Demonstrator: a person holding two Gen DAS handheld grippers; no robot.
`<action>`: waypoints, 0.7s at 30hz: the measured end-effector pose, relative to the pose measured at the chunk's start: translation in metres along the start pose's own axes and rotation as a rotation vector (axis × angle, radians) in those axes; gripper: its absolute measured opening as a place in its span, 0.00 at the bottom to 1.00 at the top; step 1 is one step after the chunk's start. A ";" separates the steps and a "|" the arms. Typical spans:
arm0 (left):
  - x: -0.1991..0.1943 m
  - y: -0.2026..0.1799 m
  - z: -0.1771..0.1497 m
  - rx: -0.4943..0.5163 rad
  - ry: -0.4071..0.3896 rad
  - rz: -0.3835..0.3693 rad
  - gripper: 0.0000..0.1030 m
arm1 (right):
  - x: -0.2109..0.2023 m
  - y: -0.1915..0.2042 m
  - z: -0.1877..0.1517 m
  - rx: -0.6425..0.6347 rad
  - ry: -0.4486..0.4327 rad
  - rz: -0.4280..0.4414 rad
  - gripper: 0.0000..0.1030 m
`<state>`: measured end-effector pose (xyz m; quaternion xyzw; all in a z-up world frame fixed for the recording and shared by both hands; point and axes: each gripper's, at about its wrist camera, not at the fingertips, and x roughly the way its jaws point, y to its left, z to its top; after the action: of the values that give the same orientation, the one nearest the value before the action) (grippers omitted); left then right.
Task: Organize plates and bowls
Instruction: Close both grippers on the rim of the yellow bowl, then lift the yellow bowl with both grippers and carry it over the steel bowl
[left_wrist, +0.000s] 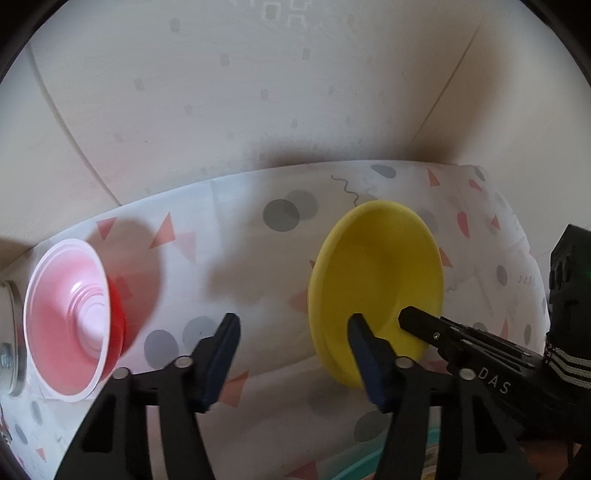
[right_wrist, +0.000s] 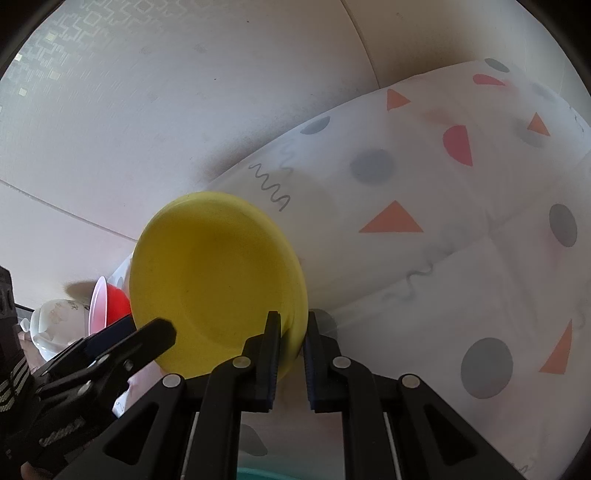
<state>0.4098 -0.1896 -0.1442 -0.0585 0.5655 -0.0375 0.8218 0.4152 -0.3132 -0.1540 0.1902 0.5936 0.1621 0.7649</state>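
Observation:
A yellow plate (left_wrist: 376, 273) rests on the patterned cloth, and a second yellow rim shows under its near edge. My right gripper (right_wrist: 293, 326) is shut on the plate's near rim, one finger inside and one outside; in the left wrist view the right gripper (left_wrist: 406, 319) reaches in from the right. My left gripper (left_wrist: 291, 325) stands open at the plate's left edge, with its right finger (left_wrist: 360, 332) over the rim and the pads not pressing. Further left, a pink-and-white bowl (left_wrist: 70, 317) sits nested in a red bowl (left_wrist: 118, 321).
A white tablecloth (right_wrist: 424, 177) with grey dots and orange triangles covers the table. Beyond its far edge lies pale floor (left_wrist: 221, 92). A metal object (left_wrist: 9, 332) stands at the left edge. A white patterned dish (right_wrist: 55, 317) lies past the red bowl. Something teal (left_wrist: 365, 459) shows below.

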 end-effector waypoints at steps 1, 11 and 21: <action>0.001 0.000 0.000 0.002 -0.001 -0.010 0.42 | 0.000 0.000 0.000 0.000 0.001 0.000 0.11; 0.000 -0.014 -0.006 0.084 -0.025 -0.032 0.13 | -0.004 0.001 -0.004 -0.006 0.000 -0.013 0.11; -0.013 -0.026 -0.021 0.111 -0.036 -0.051 0.13 | -0.020 0.000 -0.019 0.011 -0.007 -0.015 0.11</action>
<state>0.3860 -0.2144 -0.1359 -0.0277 0.5460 -0.0887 0.8326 0.3923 -0.3208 -0.1413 0.1903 0.5932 0.1524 0.7672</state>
